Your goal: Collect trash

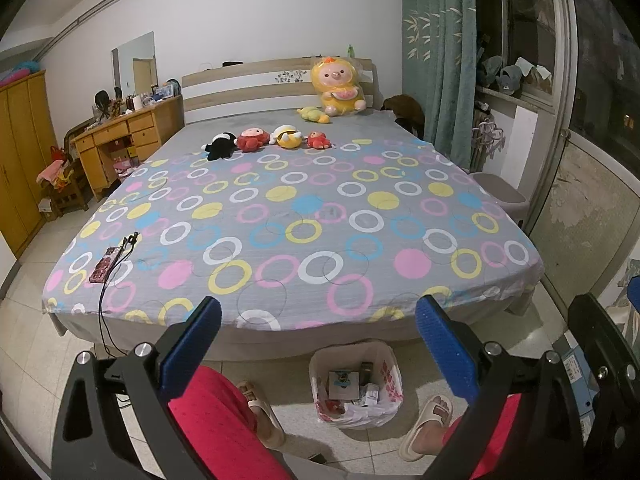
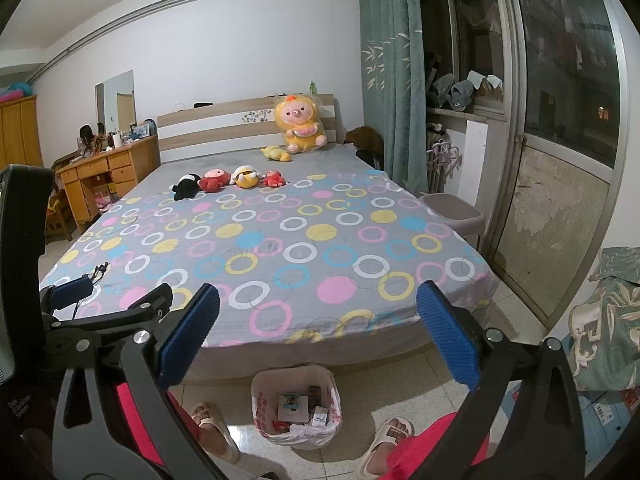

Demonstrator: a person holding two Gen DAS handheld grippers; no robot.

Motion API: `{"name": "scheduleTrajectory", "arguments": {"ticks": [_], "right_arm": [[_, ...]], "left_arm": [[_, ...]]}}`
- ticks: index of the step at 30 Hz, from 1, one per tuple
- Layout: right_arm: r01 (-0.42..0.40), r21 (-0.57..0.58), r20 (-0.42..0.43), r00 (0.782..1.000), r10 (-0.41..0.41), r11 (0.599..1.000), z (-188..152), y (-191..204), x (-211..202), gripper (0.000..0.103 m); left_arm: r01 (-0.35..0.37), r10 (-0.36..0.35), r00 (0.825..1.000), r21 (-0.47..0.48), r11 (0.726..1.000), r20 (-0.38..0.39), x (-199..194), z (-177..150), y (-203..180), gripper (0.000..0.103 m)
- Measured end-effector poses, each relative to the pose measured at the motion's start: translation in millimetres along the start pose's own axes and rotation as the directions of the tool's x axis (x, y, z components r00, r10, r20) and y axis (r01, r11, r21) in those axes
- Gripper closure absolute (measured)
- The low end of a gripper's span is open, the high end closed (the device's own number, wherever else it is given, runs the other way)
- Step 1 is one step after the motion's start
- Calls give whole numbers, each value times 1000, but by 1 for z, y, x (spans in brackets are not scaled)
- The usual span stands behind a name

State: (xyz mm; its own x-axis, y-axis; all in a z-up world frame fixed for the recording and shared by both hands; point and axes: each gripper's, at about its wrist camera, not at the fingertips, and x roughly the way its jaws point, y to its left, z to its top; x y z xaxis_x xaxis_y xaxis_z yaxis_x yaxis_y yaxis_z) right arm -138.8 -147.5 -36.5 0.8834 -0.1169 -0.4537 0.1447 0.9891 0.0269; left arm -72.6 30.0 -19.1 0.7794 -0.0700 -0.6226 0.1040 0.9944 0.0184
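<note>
Six plush toys sit on one bed (image 1: 304, 216): four small ones (image 1: 268, 142) in a row at eleven o'clock, two (image 1: 338, 88) toward twelve. One trash bag (image 1: 356, 384) stands at six o'clock, between two sandalled feet (image 1: 426, 420). One phone (image 1: 106, 264) lies at nine o'clock.

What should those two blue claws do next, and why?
Probably nothing more than a last look over the bed. Both the left claw and the right claw are open and hold nothing, the trash bag on the floor already holds boxes, and no loose trash shows.
</note>
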Motion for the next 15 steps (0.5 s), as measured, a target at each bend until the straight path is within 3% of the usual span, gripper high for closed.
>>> {"name": "scheduleTrajectory", "arguments": {"ticks": [15], "right_arm": [[-1,1,-1,1000,1,1000,-1,0,-1,7]], "left_arm": [[-12,12,1000,-4,1000,8,-5,3,1,8]]}}
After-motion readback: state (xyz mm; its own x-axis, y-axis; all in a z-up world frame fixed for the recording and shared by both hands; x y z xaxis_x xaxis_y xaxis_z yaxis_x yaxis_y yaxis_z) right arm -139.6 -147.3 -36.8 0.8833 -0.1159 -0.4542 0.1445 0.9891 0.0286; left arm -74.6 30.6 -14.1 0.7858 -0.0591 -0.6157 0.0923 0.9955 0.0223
